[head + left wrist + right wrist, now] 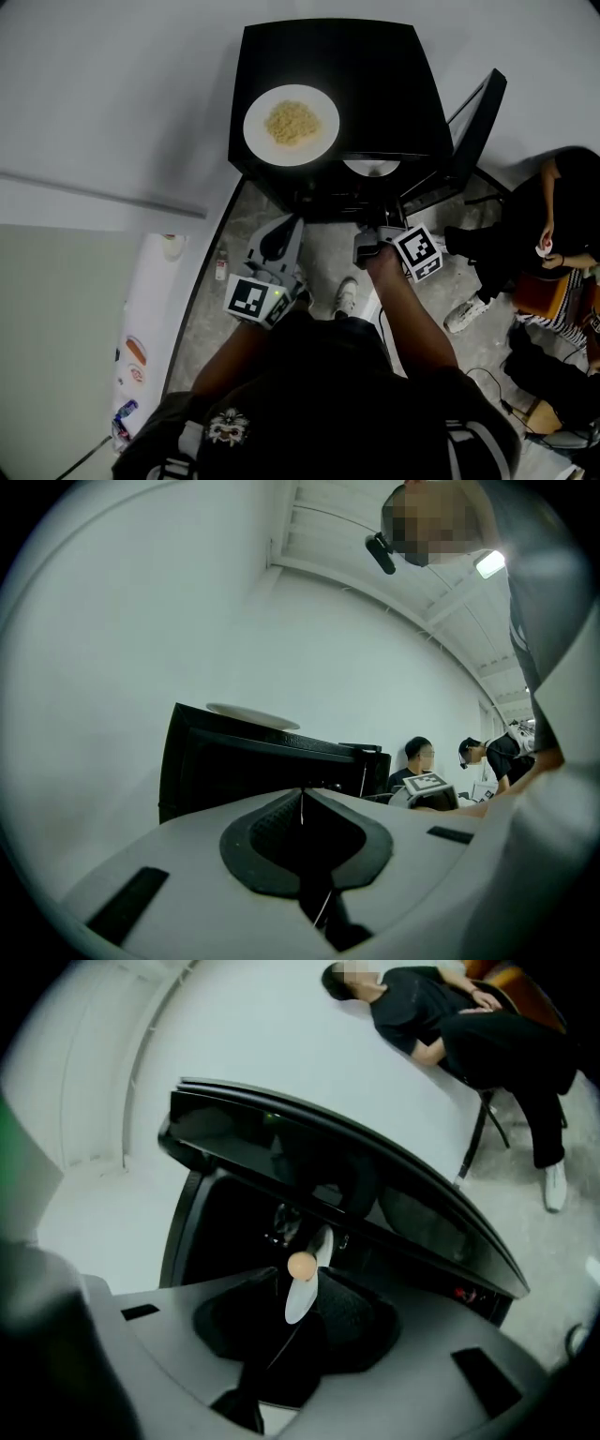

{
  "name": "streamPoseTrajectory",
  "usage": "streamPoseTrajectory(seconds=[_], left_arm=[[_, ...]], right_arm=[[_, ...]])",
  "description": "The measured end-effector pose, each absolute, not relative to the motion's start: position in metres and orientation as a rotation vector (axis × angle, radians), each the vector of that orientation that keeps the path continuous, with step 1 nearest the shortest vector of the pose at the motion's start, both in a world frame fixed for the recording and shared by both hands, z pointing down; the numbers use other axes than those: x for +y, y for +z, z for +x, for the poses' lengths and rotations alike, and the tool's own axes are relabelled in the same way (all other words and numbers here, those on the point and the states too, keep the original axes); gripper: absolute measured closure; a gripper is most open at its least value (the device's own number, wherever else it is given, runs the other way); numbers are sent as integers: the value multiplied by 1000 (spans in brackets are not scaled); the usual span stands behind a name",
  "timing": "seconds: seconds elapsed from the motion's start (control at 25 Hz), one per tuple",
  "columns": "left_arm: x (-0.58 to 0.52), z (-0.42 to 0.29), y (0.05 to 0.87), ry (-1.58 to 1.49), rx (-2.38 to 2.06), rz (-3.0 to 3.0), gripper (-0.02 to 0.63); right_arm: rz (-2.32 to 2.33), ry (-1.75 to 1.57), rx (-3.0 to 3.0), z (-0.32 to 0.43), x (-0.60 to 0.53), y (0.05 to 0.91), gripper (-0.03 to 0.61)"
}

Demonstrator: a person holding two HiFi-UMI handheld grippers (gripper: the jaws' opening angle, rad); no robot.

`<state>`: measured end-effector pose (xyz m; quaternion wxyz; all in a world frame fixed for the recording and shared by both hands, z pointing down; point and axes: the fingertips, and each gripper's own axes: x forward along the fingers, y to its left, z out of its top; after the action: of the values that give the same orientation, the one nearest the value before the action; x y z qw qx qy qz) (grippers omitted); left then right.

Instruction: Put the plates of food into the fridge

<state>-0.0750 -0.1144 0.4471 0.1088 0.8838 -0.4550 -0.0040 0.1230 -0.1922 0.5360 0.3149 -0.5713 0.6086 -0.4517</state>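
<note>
A white plate of noodles (pixel 292 124) stands on top of a small black fridge (pixel 375 75), whose door (pixel 473 131) swings open to the right. A second white plate (pixel 370 168) shows inside the fridge opening. In the right gripper view this plate (pixel 302 1299) is edge-on with a tan ball of food (pixel 301 1265) on it. Its rim lies between the parted jaws of my right gripper (pixel 298 1283), which is open at the fridge mouth (pixel 367 246). My left gripper (pixel 281 230) hangs shut and empty in front of the fridge (pixel 234 771), below the noodle plate (pixel 251 715).
People sit on chairs at the right (pixel 553 234), close to the open door. A white counter (pixel 141 356) with small items runs along the left. Cables lie on the speckled floor at lower right (pixel 487 375). My shoe (pixel 347 295) is just before the fridge.
</note>
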Motion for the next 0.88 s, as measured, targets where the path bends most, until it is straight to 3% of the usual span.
streamPoseTrajectory(seconds=[0.56, 0.88], left_arm=[[-112, -65, 431, -90, -1370, 2598, 591], [-105, -59, 412, -59, -1434, 2685, 591]], right_arm=[[-1578, -330, 2374, 80, -129, 410, 545], [-1586, 12, 2539, 58, -107, 373, 554]])
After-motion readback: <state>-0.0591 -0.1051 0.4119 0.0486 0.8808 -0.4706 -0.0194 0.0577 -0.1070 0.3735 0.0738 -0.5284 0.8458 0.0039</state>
